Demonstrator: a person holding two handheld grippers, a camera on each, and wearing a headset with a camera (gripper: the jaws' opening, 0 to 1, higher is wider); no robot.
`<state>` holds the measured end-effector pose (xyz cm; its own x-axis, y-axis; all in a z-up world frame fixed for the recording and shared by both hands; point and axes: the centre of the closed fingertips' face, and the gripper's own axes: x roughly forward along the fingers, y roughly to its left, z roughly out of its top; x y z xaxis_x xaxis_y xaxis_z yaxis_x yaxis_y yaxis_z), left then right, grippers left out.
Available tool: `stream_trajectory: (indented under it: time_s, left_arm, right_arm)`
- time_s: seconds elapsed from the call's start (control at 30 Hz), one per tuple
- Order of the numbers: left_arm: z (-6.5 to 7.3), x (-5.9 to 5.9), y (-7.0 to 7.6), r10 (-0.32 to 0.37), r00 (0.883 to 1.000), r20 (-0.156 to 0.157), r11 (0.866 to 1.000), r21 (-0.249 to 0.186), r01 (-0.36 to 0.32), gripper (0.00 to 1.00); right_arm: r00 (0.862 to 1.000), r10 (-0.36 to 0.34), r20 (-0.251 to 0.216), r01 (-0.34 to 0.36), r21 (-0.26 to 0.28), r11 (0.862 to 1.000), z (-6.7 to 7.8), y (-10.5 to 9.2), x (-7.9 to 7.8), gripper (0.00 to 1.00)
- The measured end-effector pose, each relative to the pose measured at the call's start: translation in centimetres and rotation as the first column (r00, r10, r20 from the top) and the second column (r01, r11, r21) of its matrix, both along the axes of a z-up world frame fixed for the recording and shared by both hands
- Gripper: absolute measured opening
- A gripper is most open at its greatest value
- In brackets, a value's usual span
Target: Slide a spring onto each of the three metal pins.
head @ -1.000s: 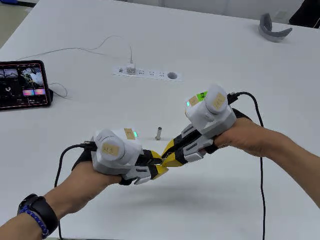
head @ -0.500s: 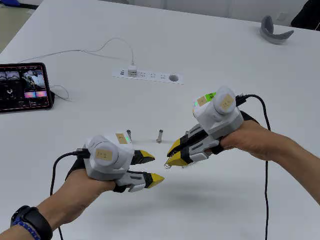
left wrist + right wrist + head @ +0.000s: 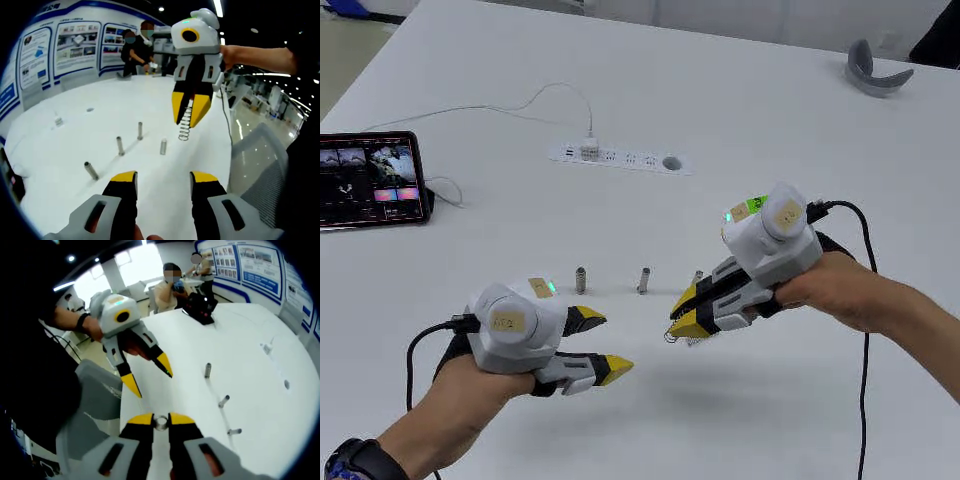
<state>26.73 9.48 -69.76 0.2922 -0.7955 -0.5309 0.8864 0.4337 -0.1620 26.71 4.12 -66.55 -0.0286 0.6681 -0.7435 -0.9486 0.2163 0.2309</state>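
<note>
Work surface: a white table (image 3: 470, 250). Three short metal pins stand upright in a row across its middle: left pin (image 3: 581, 280), middle pin (image 3: 644, 280) and right pin (image 3: 698, 277). The right pin is partly behind the jaws of the right gripper (image 3: 682, 315). In the left gripper view the shafts show as bare metal. That view also shows a further small cylinder (image 3: 91, 170) low on the left, leaning. Through the fisheye it cannot be told whether it is a fourth pin.

Right gripper: held above the table, just in front of the right pin, with the jaws angled down and to the left. The yellow tips are pressed together on one end of a spring (image 3: 685, 338). The rest of the coil hangs free below the tips and is clear of the table. In the right gripper view the spring appears end-on, as a small ring pinched between the two tips.

Left gripper (image 3: 610, 342): held above the table near the left pin and apart from the right gripper. Its jaws are spread wide with nothing between them, and the tips point toward the spring.

Other items on the table:
- A lit tablet (image 3: 370, 180) at the left edge.
- A white power strip (image 3: 620, 158) beyond the pins, with a plug (image 3: 590, 150) and its cable seated in it.
- A grey curved band (image 3: 875, 65) at the far right corner
</note>
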Motion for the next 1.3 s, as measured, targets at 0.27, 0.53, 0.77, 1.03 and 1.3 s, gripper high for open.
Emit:
stream_trajectory:
  time_s: [0.27,0.53,0.77,1.03,1.3]
  left_arm:
    - [-0.4,0.7,1.8,0.073,0.997,-0.016,0.997,-0.002,-0.073,0.50]
    - [-0.7,1.2,3.2,0.126,0.992,-0.022,0.992,0.003,-0.126,0.55]
    - [-1.1,1.5,4.4,0.162,0.986,-0.032,0.987,0.015,-0.162,0.60]
    - [-1.4,1.8,5.6,0.196,0.980,-0.038,0.980,0.031,-0.195,0.65]
    - [-1.8,2.0,6.8,0.237,0.970,-0.050,0.971,0.043,-0.235,0.70]
  right_arm:
    - [1.000,-0.012,0.006,0.012,-0.027,1.000,-0.5,-0.7,1.0,0.12]
    - [0.999,-0.029,0.013,0.029,-0.037,0.999,-1.1,-0.8,2.2,0.12]
    - [1.000,-0.024,0.014,0.025,-0.047,0.999,-1.9,-0.5,2.8,0.12]
    - [1.000,-0.018,0.022,0.020,-0.074,0.997,-2.7,-0.6,4.1,0.12]
    - [1.000,-0.021,0.023,0.023,-0.085,0.996,-3.2,-0.5,5.5,0.12]
